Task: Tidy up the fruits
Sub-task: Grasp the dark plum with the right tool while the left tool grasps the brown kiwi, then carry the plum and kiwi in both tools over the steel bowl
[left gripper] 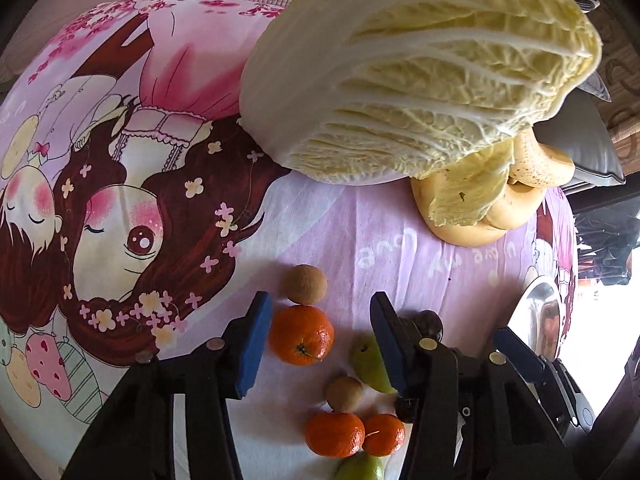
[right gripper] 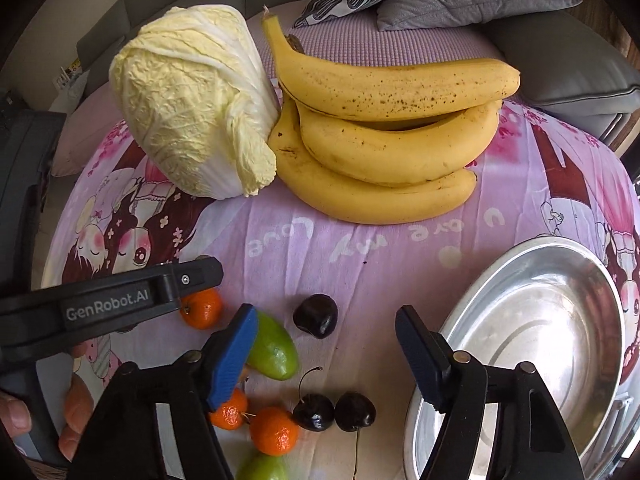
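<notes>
Orange tangerine (left gripper: 301, 335) sits between the left gripper (left gripper: 316, 346) fingers, pads not touching it (spread apart). Right gripper (right gripper: 326, 360) fingers also parted, over a dark cherry (right gripper: 315, 316) beside a green fruit (right gripper: 273, 352). Steel bowl (right gripper: 532, 320) right, bananas (right gripper: 388, 136) and cabbage (right gripper: 192, 100) behind on the pink cloth (right gripper: 360, 248).

Napa cabbage (right gripper: 192, 100) on pink cartoon cloth (right gripper: 360, 240); grey cushions (right gripper: 480, 0) behind.

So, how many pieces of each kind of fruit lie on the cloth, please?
Bananas: 3
Mandarins: 3
Cherries: 3
Green fruits: 2
Brown round fruits: 2
Total: 13
</notes>
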Demonstrator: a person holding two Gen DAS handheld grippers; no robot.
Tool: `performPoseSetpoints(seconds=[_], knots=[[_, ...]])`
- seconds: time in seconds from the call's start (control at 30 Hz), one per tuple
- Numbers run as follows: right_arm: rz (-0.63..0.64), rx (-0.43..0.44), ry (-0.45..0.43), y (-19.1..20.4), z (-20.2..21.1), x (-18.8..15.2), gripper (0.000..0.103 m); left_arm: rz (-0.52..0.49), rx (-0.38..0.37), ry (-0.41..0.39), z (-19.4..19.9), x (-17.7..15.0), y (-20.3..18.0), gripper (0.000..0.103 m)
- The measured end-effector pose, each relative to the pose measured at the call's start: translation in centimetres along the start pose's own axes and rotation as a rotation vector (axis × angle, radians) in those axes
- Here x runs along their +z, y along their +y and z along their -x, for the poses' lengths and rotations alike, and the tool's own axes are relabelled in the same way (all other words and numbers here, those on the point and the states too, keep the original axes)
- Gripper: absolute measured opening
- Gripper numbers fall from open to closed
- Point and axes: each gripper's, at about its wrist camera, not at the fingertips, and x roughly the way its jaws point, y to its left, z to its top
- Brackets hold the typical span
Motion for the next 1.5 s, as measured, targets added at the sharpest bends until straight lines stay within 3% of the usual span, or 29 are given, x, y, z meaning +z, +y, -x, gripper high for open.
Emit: performPoseSetpoints(seconds=[0.13,0.33,0.43,0.57,0.8,0.93,1.5], knots=[[-0.023,0.012,0.031,-0.6,-1.7,0.0,0.056,-0.001,0.026,-0.009,-0.7,0.4,0.3,0.051],[-0.04,0.032,0.07,-0.8,-3.6,-0.2,0.051,-0.011,0.029,-0.027,-1.5,1.6,0.0,0.045],[-0.039,0.03,0.079,-0.8,-4.0,-0.3,0.05,-0.008,0.03,-0.021,-2.1,2.1,0.3,0.036],[-0.038,0.023,0.078,-0.6,-4.4,-0.4,0.048,0.003,0.024,-0.017,-2.8,2.4,0.7,0.034],[-0.049,0.056,0.081,-0.6,-4.8,-0.5,0.032,0.024,0.017,-0.032,-3.1,3.2,1.1,0.027],[-0.065,0.07,0.083,-0.6,-4.5,-0.4,0.032,0.022,0.012,-0.035,-2.7,2.5,2.2,0.027],[-0.104,0.097,0.015,-2.7,1.3,-0.3,0.032,-0.002,0.001,-0.096,3.3,0.3,-0.5,0.027]])
